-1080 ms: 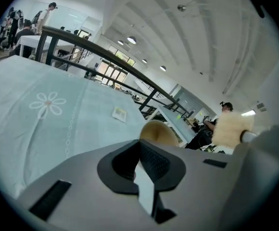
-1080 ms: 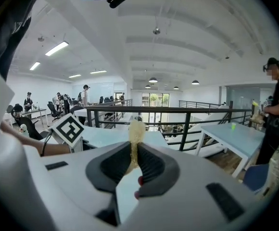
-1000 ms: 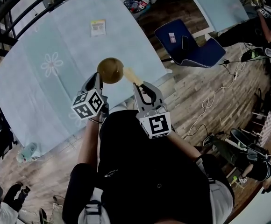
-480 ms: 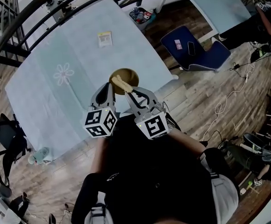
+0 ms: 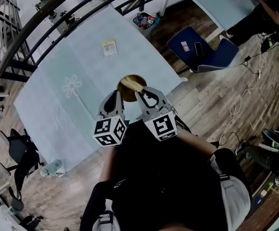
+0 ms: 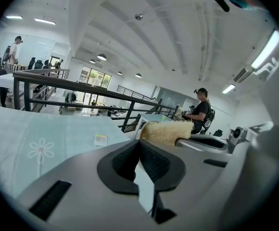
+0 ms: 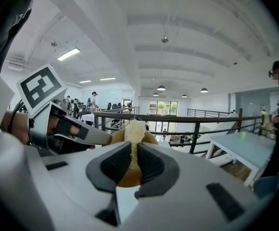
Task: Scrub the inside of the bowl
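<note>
Brown bowl [image 5: 135, 79] pinched by left claw [image 5: 116, 95]; right claw [image 5: 144, 92] clamps sponge [image 5: 130, 84] inside.

Hardly any writing here can be read. A small yellowish card [image 5: 109, 47] lies on the pale blue tablecloth [image 5: 57, 109] with print on it, too fine to make out in the head view or the left gripper view. The left cube [image 5: 109, 131] and the right cube [image 5: 160, 126] carry black-and-white square markers: blocky patterns, not letters or numbers
</note>
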`<move>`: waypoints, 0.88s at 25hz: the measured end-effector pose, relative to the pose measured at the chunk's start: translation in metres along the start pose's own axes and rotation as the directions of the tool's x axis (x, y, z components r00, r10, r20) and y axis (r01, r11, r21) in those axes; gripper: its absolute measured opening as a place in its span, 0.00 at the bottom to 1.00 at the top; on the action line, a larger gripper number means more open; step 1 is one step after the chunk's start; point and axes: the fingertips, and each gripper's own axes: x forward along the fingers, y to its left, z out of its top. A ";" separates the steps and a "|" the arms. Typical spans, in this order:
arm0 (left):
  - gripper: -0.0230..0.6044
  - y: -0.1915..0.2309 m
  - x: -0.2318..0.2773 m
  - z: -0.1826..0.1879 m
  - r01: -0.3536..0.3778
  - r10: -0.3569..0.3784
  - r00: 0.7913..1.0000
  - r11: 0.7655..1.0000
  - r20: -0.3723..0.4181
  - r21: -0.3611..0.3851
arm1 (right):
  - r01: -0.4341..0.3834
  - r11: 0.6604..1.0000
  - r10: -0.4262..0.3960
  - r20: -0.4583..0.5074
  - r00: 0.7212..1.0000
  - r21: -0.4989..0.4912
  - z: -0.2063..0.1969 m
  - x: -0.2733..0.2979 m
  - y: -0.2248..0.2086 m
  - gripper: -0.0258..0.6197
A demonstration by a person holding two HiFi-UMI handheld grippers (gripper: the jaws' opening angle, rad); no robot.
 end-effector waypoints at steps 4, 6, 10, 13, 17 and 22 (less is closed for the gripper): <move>0.06 -0.001 -0.002 -0.003 -0.002 0.002 1.000 1.000 -0.001 -0.012 | 0.031 0.999 -0.031 -0.015 0.999 0.005 -0.004 -0.001 -0.005 0.11; 0.06 0.001 -0.002 -0.005 -0.008 0.008 1.000 1.000 -0.005 -0.018 | 0.044 0.999 -0.044 -0.020 0.999 0.005 -0.005 -0.001 -0.006 0.11; 0.06 0.004 -0.003 -0.009 -0.022 0.022 1.000 0.999 -0.009 -0.032 | 0.075 0.997 -0.075 -0.031 0.997 0.004 -0.007 -0.004 -0.010 0.11; 0.06 0.008 -0.005 -0.010 -0.041 0.041 0.999 0.998 -0.003 -0.040 | 0.091 0.996 -0.090 -0.036 0.995 0.001 -0.008 -0.006 -0.014 0.11; 0.06 0.016 -0.010 -0.009 -0.088 0.089 0.996 0.995 0.021 -0.044 | 0.043 0.999 -0.043 -0.020 0.999 0.006 -0.006 -0.006 -0.007 0.11; 0.06 0.030 -0.019 -0.012 -0.145 0.149 0.988 0.985 0.040 -0.097 | -0.081 0.995 0.081 0.000 0.997 0.051 -0.004 -0.003 0.014 0.11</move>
